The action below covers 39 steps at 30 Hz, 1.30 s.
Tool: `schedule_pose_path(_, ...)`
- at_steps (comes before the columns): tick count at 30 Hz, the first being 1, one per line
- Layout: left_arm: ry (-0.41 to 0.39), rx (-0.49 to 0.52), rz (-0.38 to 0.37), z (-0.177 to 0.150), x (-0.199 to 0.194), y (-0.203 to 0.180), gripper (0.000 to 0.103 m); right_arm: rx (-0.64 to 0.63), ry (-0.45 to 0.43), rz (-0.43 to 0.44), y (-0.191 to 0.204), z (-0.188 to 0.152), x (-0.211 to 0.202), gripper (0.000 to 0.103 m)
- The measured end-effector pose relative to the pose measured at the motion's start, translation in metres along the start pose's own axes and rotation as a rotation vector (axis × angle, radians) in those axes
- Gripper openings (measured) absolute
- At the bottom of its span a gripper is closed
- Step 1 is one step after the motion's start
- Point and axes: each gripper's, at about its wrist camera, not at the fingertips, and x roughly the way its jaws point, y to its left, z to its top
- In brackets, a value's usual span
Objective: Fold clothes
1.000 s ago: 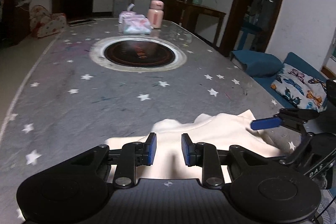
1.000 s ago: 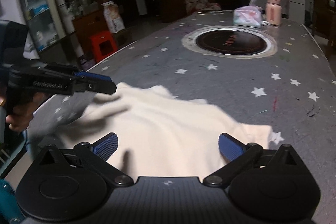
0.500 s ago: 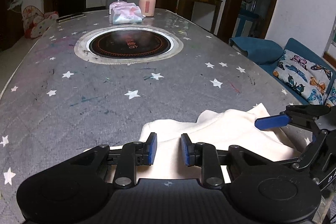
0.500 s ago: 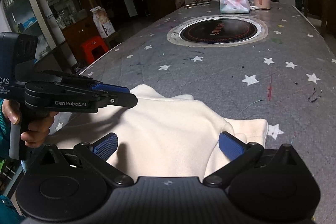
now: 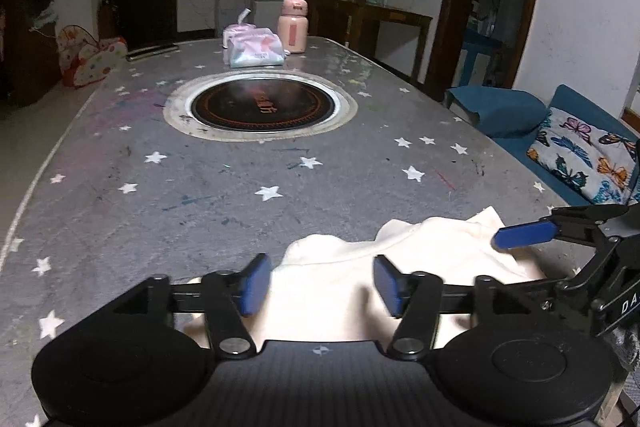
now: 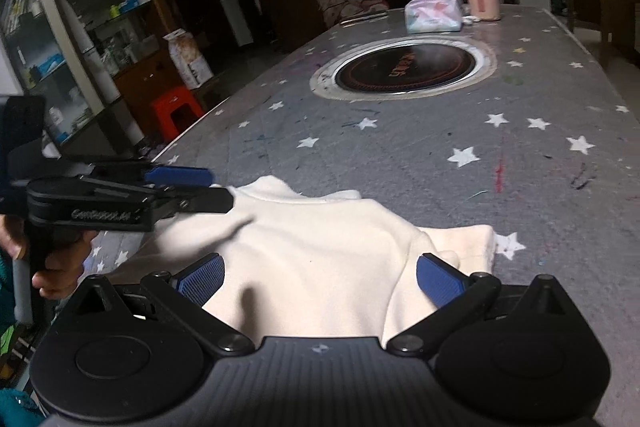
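A cream garment (image 6: pixel 320 251) lies partly folded on the near end of the grey, star-printed tabletop (image 6: pixel 420 155), bunched into soft layers with a folded edge at its right side and a collar-like ridge along its far edge.

The left tool (image 5: pixel 320 285) hovers over the garment's near part with its blue pads (image 5: pixel 254 285) spread moderately apart and nothing between them; cloth shows below the gap. In the right wrist view the same tool (image 6: pixel 192 187) comes in from the left, gripped by a hand (image 6: pixel 60 263), its tips at the garment's far left corner; whether they touch the cloth I cannot tell.

The right tool (image 6: pixel 320 273) is spread wide, its pads (image 6: pixel 438 285) set above the garment's near edge and gripping nothing. In the left wrist view its one visible blue finger (image 5: pixel 524 234) reaches in from the right, over the garment's right edge.

Farther along the tabletop sits a round black hotplate (image 5: pixel 262 105) in a pale ring. Beyond it, at the far end, are a tissue pack (image 5: pixel 252 49) and, just right of it, a pink bottle (image 5: pixel 293 31). A blue sofa with a butterfly cushion (image 5: pixel 580 157) stands to the right of the tabletop, a red stool (image 6: pixel 176 111) to its left, near shelving.
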Motion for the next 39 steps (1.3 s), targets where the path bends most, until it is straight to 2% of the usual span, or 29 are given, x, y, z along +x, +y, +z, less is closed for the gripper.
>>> schedule_pose_path(7, -0.024, 0.016, 0.042, -0.008, -0.017, -0.004, 0.086, -0.003, 0.001, -0.071, 0.007, -0.004, -0.006, 0.103)
schedule_pose_path(15, -0.049, 0.015, 0.069, -0.017, -0.031, -0.009, 0.103, -0.025, 0.001, -0.122, 0.013, -0.011, -0.014, 0.103)
schedule_pose_path(39, -0.022, -0.03, 0.096, -0.036, -0.052, -0.029, 0.103, -0.073, -0.014, -0.186, 0.041, -0.039, -0.04, 0.103)
